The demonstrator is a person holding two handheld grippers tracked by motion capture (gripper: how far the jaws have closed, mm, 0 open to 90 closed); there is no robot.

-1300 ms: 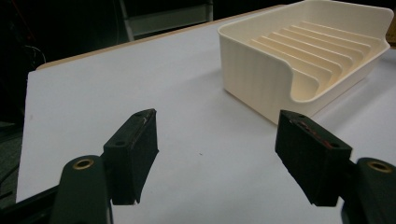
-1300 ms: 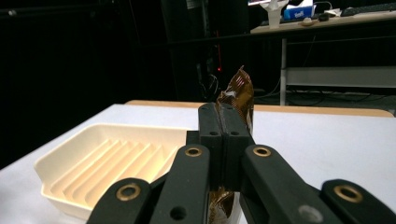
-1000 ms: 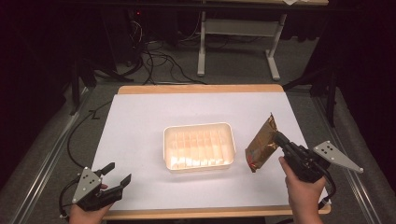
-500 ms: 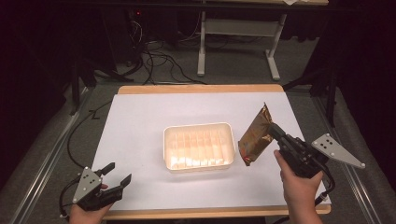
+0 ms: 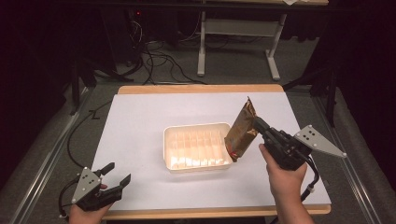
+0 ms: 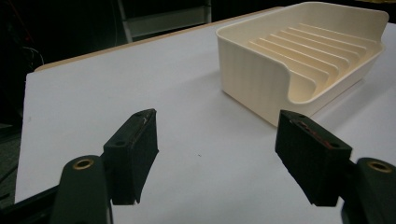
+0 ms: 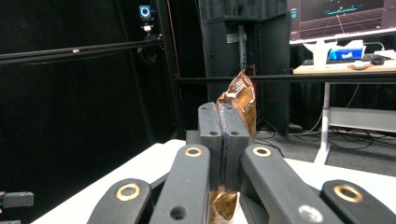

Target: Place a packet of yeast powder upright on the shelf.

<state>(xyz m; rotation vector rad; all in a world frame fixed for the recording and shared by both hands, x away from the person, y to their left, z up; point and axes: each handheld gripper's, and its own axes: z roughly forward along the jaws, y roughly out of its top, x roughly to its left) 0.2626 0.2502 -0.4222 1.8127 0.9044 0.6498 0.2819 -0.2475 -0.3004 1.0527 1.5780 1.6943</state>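
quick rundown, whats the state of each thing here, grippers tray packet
left gripper: open, holding nothing, low near the table's front left corner
right gripper: shut on the brown packet
brown packet: lifted, upright, at the tray's right edge
cream tray: empty, ribbed floor bare, flat on the table
table: white top

Overhead and left views share tray [image 5: 198, 148].
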